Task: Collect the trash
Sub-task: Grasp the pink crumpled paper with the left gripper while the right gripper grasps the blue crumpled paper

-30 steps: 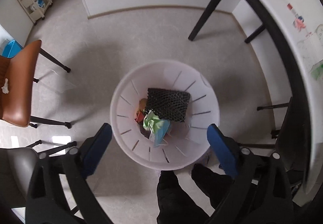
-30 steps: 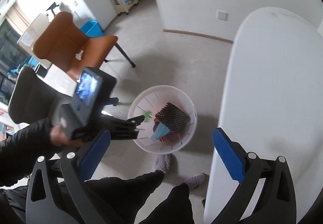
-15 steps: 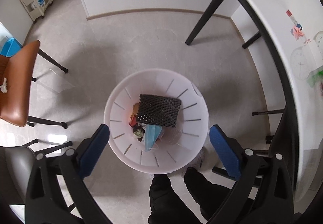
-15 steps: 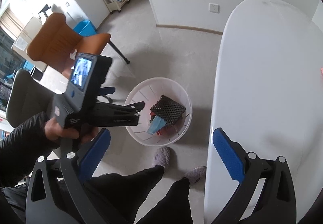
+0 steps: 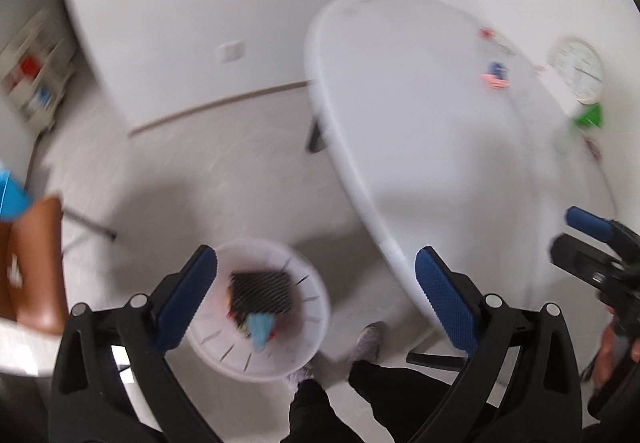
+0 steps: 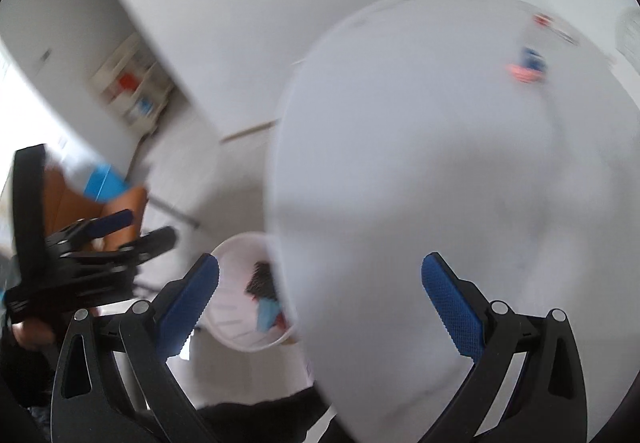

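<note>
Both views are motion-blurred. A white slotted trash bin stands on the floor beside the white table; inside lie a black mesh piece and a blue scrap. My left gripper is open and empty, above the bin and the table's edge. My right gripper is open and empty over the table, with the bin partly hidden under the table rim. On the far tabletop lie a small pink and blue item and a green piece.
A brown chair stands at the left, with a shelf unit against the far wall. A round white clock rests on the table. The person's legs and shoes are by the bin. The left gripper shows in the right view.
Both grippers have swung up and to the right, from looking down at the bin toward the tabletop. The bin has slid low in both views. Both stay open.
</note>
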Tool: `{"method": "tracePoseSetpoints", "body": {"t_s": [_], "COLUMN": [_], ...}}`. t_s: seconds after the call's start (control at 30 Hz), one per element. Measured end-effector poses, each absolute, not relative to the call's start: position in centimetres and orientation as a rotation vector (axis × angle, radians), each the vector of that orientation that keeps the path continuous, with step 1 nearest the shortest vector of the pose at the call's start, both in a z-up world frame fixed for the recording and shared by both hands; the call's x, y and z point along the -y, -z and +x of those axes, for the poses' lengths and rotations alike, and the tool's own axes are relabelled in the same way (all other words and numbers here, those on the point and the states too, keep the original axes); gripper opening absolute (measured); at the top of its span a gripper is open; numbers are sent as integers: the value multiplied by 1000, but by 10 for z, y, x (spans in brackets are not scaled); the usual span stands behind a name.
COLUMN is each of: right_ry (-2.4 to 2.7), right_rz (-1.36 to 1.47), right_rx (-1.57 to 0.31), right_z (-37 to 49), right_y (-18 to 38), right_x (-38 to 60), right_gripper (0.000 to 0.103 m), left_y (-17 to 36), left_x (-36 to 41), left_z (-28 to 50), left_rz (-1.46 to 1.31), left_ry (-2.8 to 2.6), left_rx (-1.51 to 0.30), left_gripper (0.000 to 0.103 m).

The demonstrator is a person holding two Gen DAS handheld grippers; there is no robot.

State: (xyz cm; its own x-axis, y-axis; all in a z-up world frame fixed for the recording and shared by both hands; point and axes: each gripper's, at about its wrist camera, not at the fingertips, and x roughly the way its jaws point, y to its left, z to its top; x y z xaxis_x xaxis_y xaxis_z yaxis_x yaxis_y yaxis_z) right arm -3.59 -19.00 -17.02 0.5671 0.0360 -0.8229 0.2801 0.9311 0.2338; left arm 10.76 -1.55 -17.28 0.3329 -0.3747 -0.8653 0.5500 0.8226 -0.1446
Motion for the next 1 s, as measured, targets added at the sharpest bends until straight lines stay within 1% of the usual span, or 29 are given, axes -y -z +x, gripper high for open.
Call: {"method": "tracePoseSetpoints", "body": {"t_s": [0.17, 0.2, 0.37, 0.47, 0.67, 0.77, 0.83, 0.9, 0.97, 1.0], "right_ry": [307, 335, 431, 460, 483, 497, 510, 517, 519, 520], "right_rz": [408, 417, 440, 438, 485, 535, 559, 570, 580, 586], "right_rx": [-913, -902, -894, -893, -872, -868, -871, -874, -877, -878], "right_z": [-63, -68, -86, -89, -98, -97, -98, -99, -100, -101], "right_y": [169, 169, 173, 178, 202, 217, 227, 232, 238, 241], "right_x": [263, 283, 361, 395, 463, 489, 503, 512, 520, 524], "right_gripper": [101, 101, 101, 101, 101, 101, 101, 101, 101, 101], "left_y": [151, 149, 146, 156, 187, 206, 219, 232, 240, 243], "left_x": [103, 132, 245, 328, 451, 492, 511, 526, 532, 534], "left_z": [109, 111, 122, 143, 184, 196, 203, 209, 212, 213], "left_rz": [257, 277, 320, 332, 320, 324, 329, 337, 354, 360], "left_ry": [743, 769, 828, 829, 783, 756, 739, 722, 706, 696], "left_rx": [-993, -981, -986, -1013, -1046, -1052, -1067, -1081, -1083, -1082], "left_gripper": [95, 95, 95, 95, 95, 95, 91, 82, 77, 73]}}
